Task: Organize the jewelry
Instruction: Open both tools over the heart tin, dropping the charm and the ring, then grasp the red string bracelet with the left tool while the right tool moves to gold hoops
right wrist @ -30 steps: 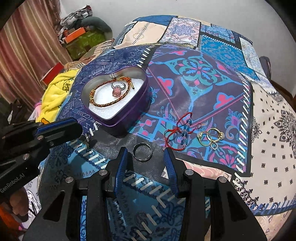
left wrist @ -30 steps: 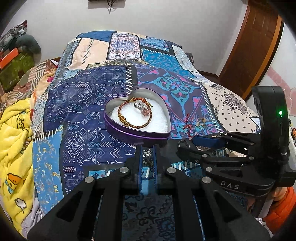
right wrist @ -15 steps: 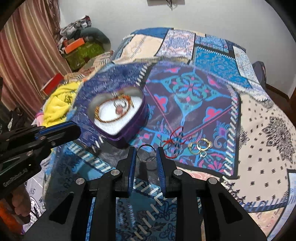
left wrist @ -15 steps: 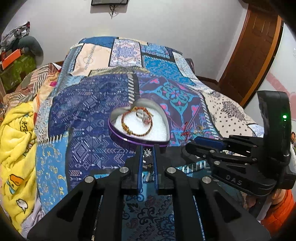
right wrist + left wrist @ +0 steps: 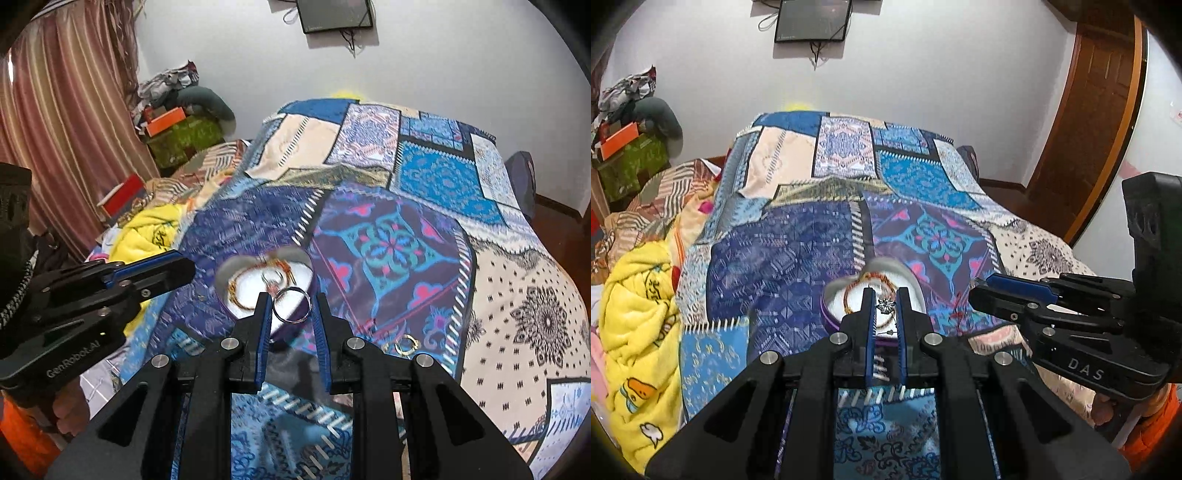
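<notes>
My left gripper up over the heart tin, fingers pinching a little star earring; my right gripper level beside it, fingers squeezing a silver ring

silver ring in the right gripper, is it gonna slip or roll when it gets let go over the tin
The silver ring looks like thin, smooth metal, so probably slippery between the right gripper pads. It seems rigid and light. Dropped on edge it may roll, though the heart tin's wall and white lining should likely stop it.
</notes>
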Demonstrator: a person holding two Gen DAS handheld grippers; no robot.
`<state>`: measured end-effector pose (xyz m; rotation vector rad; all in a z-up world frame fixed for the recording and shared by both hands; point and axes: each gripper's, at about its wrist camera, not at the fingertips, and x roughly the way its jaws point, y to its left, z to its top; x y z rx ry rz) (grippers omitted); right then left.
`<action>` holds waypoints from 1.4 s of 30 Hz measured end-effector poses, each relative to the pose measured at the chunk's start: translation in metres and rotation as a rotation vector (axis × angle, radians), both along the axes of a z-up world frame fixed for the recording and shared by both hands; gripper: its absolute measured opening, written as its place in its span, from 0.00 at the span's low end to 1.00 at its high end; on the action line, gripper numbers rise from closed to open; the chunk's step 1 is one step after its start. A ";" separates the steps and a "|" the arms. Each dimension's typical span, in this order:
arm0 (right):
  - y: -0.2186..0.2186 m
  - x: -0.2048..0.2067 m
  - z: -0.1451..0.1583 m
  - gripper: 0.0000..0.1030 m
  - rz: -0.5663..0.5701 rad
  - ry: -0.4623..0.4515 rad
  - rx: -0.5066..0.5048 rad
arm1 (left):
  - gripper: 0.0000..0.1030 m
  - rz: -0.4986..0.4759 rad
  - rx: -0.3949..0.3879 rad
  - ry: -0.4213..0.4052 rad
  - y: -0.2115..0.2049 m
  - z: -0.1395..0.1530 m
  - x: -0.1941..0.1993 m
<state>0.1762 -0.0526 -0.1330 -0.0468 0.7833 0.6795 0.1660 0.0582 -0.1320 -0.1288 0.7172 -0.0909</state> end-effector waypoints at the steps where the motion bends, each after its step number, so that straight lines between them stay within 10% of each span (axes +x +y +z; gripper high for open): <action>1: 0.003 0.002 0.000 0.19 0.006 -0.003 0.001 | 0.09 0.001 0.003 -0.008 0.001 0.002 0.001; 42: 0.037 0.013 -0.033 0.29 0.070 0.076 -0.087 | 0.19 0.016 -0.008 0.105 0.027 -0.034 0.051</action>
